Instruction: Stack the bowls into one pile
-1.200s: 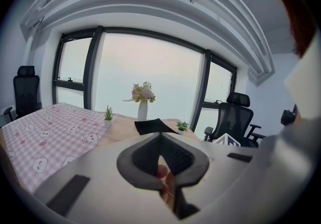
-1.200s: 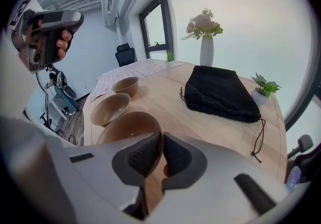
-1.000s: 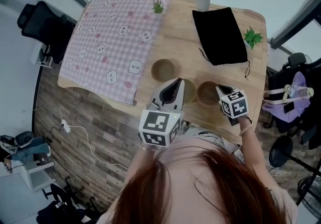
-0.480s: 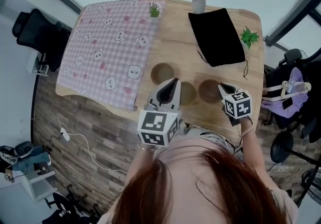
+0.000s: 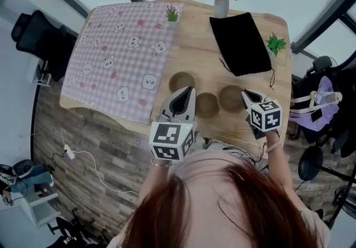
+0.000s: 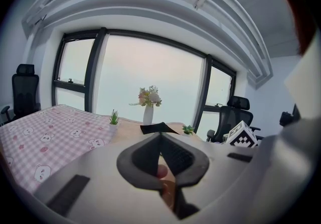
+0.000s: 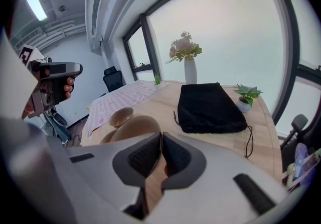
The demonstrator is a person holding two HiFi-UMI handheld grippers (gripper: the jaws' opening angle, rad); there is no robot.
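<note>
Three brown bowls stand apart near the front edge of the wooden table (image 5: 194,46): a left bowl (image 5: 182,82), a middle bowl (image 5: 207,104) and a right bowl (image 5: 231,97). My left gripper (image 5: 188,90) hovers just left of the middle bowl, shut with nothing in it (image 6: 160,136). My right gripper (image 5: 245,94) sits at the right bowl's right side, also shut and holding nothing (image 7: 161,135). In the right gripper view the right bowl (image 7: 135,127) is just ahead of the jaws, with the left bowl (image 7: 122,116) farther off. The left gripper view shows no bowls.
A pink checked cloth (image 5: 119,58) covers the table's left part. A black pouch (image 5: 240,44) with a cord lies at the back right, beside a small green plant (image 5: 277,43). A vase of flowers (image 5: 221,3) stands at the far edge. Office chairs (image 5: 36,30) surround the table.
The head view has shifted slightly. My left gripper has drifted a little to the left. Both grippers stay shut near the bowls, and the bowls have not moved.
</note>
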